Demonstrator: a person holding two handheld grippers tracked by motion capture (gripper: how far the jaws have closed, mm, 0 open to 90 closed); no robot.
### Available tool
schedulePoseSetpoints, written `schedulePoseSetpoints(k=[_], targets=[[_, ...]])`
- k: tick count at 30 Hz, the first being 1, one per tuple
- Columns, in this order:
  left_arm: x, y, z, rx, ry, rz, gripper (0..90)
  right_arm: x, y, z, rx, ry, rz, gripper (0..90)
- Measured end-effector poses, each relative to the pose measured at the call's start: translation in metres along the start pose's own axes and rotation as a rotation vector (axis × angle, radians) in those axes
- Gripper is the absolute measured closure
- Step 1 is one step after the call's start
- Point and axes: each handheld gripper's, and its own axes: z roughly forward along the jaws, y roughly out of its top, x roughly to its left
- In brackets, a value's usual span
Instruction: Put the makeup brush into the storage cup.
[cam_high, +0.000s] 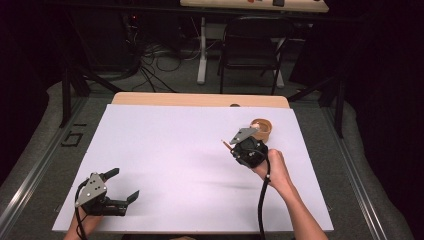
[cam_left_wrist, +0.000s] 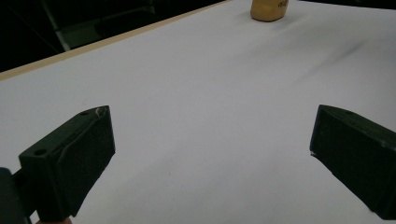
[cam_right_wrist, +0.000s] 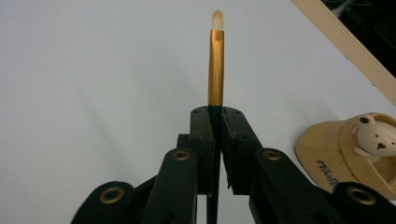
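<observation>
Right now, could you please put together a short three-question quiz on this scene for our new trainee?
1. True or false: the left tool is open with nothing between its jaws.
2. What is the right tool clamped on? A) a spoon B) a gold-ferruled brush C) a cable
3. Fill in: the tan bear-figure holder stands near the table's ____ edge in the high view.

Key: 1 true; 2 B; 3 far.
</observation>
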Motion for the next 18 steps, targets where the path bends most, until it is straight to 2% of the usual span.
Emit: schedulePoseSetpoints(k=[1,2,8,9,14,17,18], targets=[[0.0,0.0,0.0,-0.001,0.0,-0.001,0.0,-0.001,-0.001,0.001,-0.024,-0.005,0.004,83.5],[0.0,0.0,0.0,-0.001,-0.001,-0.001,0.0,-0.001,-0.001,-0.001,-0.009,-0.006,0.007,83.5],[0.0,0.0,0.0,-0.001,-0.002,-0.001,0.0,-0.006,-0.003,-0.001,-0.061,-0.02,0.036,83.5],[0.0,0.0,0.0,-0.002,-0.002,0.0,0.0,-0.007,-0.003,-0.002,-0.05,-0.022,0.035,83.5],[0.0,0.0,0.0,-0.003,-0.001,-0.002,0.0,-0.013,-0.007,-0.004,-0.096,-0.024,0.07,83.5],[0.0,0.0,0.0,-0.001,0.0,-0.002,0.0,-0.015,-0.008,-0.005,-0.102,-0.028,0.081,83.5],[0.0,0.0,0.0,-0.001,0.0,-0.001,0.0,-0.016,-0.009,-0.004,-0.128,-0.031,0.089,83.5]])
